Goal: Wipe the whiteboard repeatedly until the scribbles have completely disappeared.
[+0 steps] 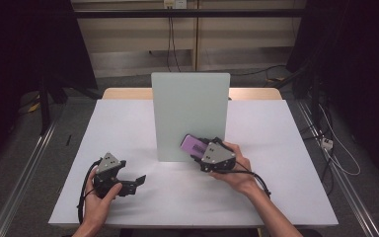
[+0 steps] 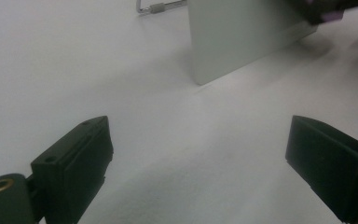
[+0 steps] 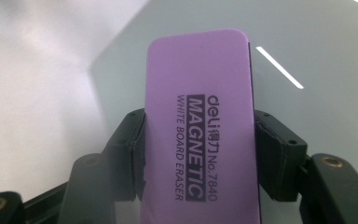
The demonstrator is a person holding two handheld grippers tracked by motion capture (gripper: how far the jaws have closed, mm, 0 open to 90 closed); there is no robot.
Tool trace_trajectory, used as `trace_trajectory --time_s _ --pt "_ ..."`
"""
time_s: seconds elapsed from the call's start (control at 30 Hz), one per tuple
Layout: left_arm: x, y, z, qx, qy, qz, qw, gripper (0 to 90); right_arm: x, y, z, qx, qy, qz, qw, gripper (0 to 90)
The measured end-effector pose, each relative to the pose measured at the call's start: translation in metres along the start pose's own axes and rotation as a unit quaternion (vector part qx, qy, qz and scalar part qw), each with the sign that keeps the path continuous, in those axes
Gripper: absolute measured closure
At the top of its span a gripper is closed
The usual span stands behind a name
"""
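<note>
One purple eraser (image 3: 200, 135), one upright board (image 1: 190, 116), two grippers.

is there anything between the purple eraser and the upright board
Nothing visible. The right gripper is shut on the purple whiteboard eraser, which is right up against the upright pale green board; whether they touch I cannot tell.

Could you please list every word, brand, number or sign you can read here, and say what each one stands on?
All on the purple eraser held in the right gripper:
"deli", followed by two small characters too fine to read
"No. 7840"
"MAGNETIC"
"WHITE BOARD ERASER"
In the high view the eraser's print is too small to read. The upright whiteboard carries no writing.
</note>
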State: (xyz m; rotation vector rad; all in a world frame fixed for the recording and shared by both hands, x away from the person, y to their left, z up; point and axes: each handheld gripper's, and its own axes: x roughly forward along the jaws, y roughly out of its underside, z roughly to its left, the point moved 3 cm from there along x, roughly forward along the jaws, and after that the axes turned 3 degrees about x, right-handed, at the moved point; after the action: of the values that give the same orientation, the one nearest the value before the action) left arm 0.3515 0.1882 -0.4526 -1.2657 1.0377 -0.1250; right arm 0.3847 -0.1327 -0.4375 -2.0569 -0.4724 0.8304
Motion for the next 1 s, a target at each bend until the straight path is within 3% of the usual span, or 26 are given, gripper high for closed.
trace_trajectory --time_s 0.17,0.27,0.37,0.7,1.0 --pt "0.000 0.001 0.001 -0.007 -0.002 -0.003 1.0000 7.1 -0.020 0.001 -0.022 0.024 0.033 -0.006 0.9991 42.1" --pt "-0.001 0.001 0.001 -0.002 -0.002 0.000 1.0000 7.1 -0.030 -0.001 -0.031 0.048 0.039 -0.019 0.9979 42.2" --pt "0.000 0.001 0.001 -0.003 -0.003 0.001 1.0000 7.0 -0.033 -0.004 -0.031 0.052 0.037 -0.022 0.9978 42.1" --pt "0.000 0.002 -0.001 -0.001 -0.002 0.005 1.0000 7.1 -0.038 -0.007 -0.023 0.110 -0.007 0.001 0.9939 42.2" --pt "0.000 0.002 -0.001 -0.003 -0.002 0.006 1.0000 7.0 -0.039 -0.005 -0.016 0.120 -0.042 0.026 0.9916 42.2"
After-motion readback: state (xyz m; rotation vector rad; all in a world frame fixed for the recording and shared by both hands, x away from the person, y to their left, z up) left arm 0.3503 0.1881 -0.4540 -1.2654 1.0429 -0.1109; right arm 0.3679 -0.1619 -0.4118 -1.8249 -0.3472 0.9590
